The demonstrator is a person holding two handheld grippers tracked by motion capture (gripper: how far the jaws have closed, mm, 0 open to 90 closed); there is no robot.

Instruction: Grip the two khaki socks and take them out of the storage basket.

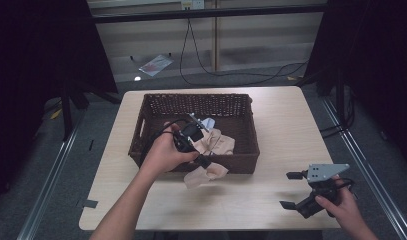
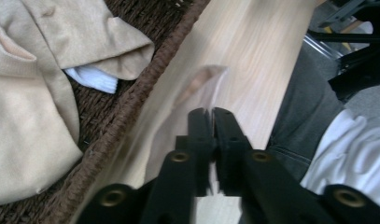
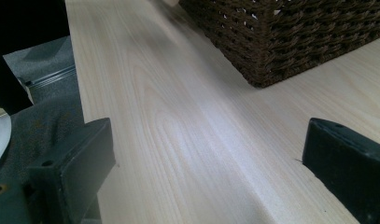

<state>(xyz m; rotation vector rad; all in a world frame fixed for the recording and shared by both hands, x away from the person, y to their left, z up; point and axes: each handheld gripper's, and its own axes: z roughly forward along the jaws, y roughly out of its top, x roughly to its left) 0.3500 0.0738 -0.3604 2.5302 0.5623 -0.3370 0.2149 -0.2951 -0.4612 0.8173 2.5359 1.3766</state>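
Note:
A dark wicker basket stands at the middle of the pale wooden table. Beige cloths and a white piece lie in it. My left gripper reaches over the basket's front rim, shut on a beige cloth that drapes over the front wall onto the table. In the left gripper view the jaws stand nearly together, and the held cloth is blurred beside the basket rim. My right gripper rests open near the table's front right corner, its jaws wide apart over bare wood.
In the right gripper view the basket's corner stands ahead on the table. The left gripper view has the beige pile over a white sock. Black cables and a flat packet lie on the floor beyond the table.

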